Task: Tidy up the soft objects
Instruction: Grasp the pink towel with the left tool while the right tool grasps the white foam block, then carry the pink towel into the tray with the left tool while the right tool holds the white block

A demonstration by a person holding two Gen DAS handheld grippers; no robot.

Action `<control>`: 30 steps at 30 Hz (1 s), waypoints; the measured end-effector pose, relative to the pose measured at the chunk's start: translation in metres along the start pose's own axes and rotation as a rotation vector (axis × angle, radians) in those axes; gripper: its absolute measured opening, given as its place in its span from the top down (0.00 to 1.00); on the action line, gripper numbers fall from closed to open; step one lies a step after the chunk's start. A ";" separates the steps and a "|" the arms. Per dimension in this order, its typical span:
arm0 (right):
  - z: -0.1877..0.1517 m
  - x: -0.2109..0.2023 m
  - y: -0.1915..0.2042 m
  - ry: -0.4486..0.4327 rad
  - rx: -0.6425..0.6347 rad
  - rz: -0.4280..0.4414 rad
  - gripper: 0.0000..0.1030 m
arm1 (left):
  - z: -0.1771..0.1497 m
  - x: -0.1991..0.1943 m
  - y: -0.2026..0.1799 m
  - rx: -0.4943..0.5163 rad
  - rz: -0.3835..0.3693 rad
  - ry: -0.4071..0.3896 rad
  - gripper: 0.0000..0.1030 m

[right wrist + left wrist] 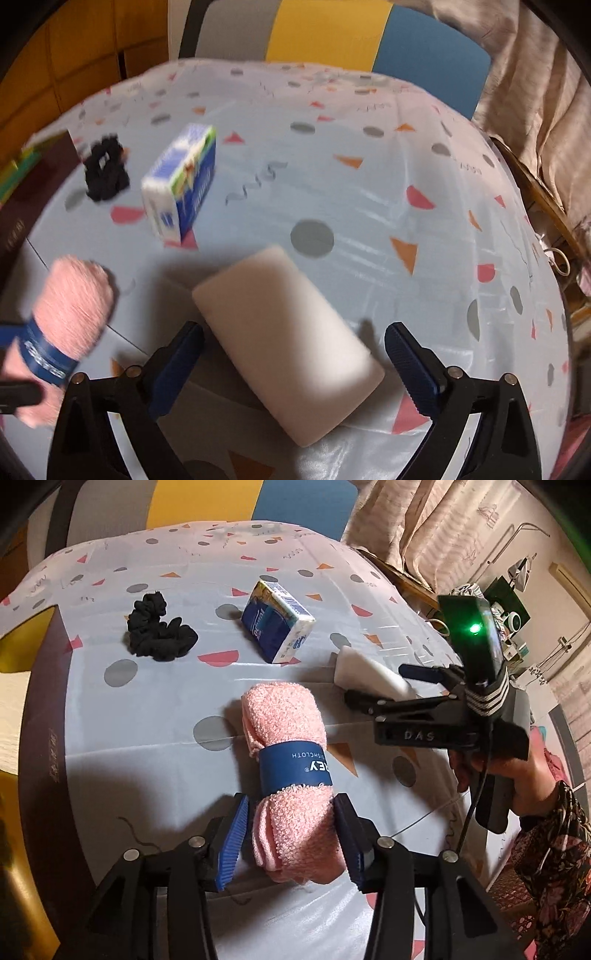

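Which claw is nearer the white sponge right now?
Right. The right claw is open and straddles the white sponge, which lies between its fingers. The left claw is beside it, around the pink rolled dishcloth.
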State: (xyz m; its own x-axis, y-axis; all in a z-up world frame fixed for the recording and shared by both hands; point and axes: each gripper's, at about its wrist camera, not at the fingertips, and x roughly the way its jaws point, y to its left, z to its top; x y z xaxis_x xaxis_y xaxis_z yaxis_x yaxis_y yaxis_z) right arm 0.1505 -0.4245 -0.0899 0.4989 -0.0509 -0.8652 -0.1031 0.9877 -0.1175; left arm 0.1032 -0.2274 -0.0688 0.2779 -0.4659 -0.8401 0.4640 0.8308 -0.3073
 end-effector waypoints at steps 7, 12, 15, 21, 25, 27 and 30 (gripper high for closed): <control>0.000 -0.005 -0.021 0.065 0.178 0.100 0.28 | 0.004 0.003 -0.010 0.035 0.072 -0.011 0.39; -0.008 -0.017 -0.025 0.110 0.346 0.129 0.28 | 0.012 0.012 -0.013 0.043 0.095 -0.009 0.39; -0.007 -0.020 -0.025 0.098 0.345 0.137 0.28 | 0.016 0.020 -0.015 0.053 0.119 -0.008 0.42; -0.011 -0.017 -0.031 0.097 0.356 0.129 0.28 | 0.006 0.011 -0.011 0.065 0.131 -0.057 0.64; -0.011 -0.020 -0.029 0.083 0.358 0.131 0.28 | -0.003 -0.005 -0.005 0.039 0.082 -0.084 0.65; -0.012 -0.021 -0.027 0.087 0.352 0.128 0.28 | -0.008 -0.015 -0.005 0.036 0.067 -0.095 0.65; -0.012 -0.020 -0.025 0.091 0.346 0.122 0.28 | -0.013 -0.031 -0.004 0.031 0.040 -0.123 0.65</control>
State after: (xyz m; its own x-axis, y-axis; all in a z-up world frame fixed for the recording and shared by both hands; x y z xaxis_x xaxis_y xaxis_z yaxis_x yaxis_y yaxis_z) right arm 0.1327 -0.4498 -0.0752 0.4211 0.0726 -0.9041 0.1479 0.9780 0.1474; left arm 0.0820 -0.2119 -0.0471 0.3966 -0.4678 -0.7899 0.4757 0.8406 -0.2590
